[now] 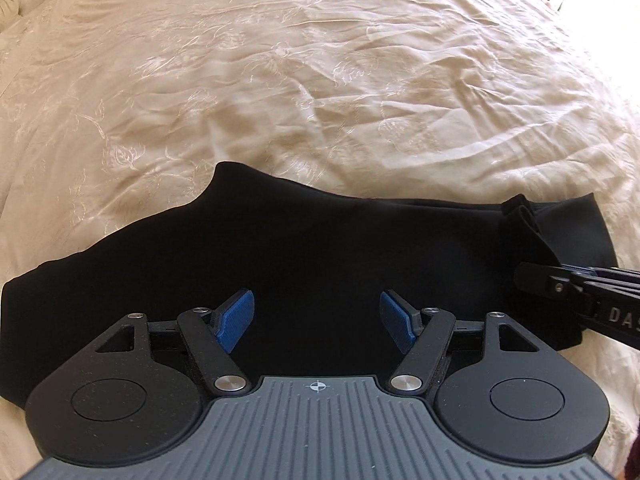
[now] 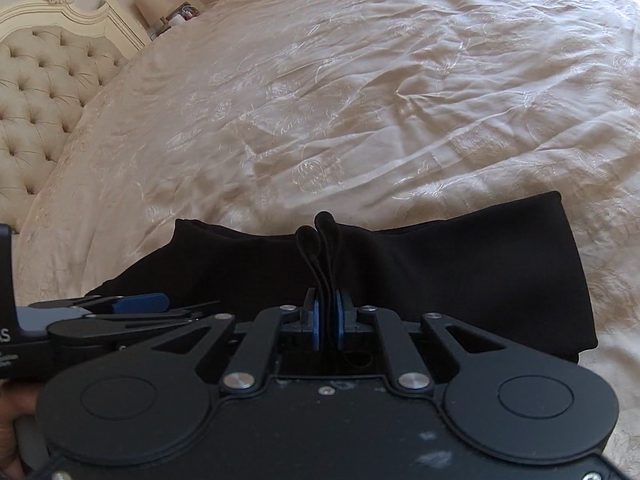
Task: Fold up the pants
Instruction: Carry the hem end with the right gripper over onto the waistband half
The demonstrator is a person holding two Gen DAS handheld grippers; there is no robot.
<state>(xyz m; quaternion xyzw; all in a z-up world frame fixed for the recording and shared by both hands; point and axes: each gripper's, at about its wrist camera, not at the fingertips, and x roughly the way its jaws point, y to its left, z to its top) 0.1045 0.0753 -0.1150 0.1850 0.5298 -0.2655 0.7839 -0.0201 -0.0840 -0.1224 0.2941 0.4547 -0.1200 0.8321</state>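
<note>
Only right view, claw (image 2: 327, 320) pinching pants (image 2: 460, 264)

Beyond the black pants (image 1: 320, 248), the cream bed (image 1: 320, 80) lies open across each frame's upper half. In the right wrist view, a tufted headboard (image 2: 44, 92) blocks the upper left.

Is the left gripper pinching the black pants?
No, the left gripper has its blue fingers spread apart above the black fabric pants.
</note>
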